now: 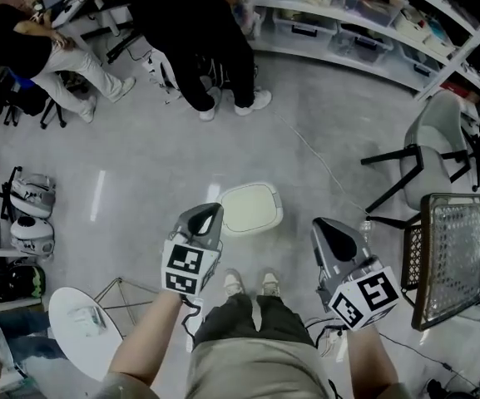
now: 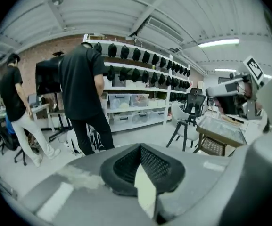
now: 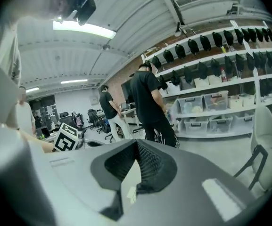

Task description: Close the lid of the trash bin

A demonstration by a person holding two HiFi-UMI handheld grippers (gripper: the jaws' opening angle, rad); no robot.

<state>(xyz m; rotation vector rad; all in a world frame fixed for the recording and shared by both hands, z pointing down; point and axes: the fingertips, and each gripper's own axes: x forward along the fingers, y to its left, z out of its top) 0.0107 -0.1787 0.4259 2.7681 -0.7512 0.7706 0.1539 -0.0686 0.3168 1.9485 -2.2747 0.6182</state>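
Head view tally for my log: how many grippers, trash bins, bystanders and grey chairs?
grippers: 2 (left gripper, right gripper)
trash bin: 1
bystanders: 2
grey chair: 1
Total: 6

Trash bin (image 1: 252, 209) (white), left tool (image 1: 209, 213), right tool (image 1: 324, 228)

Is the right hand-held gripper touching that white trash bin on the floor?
Apart. The head view shows bare floor between the right hand-held gripper and the trash bin.
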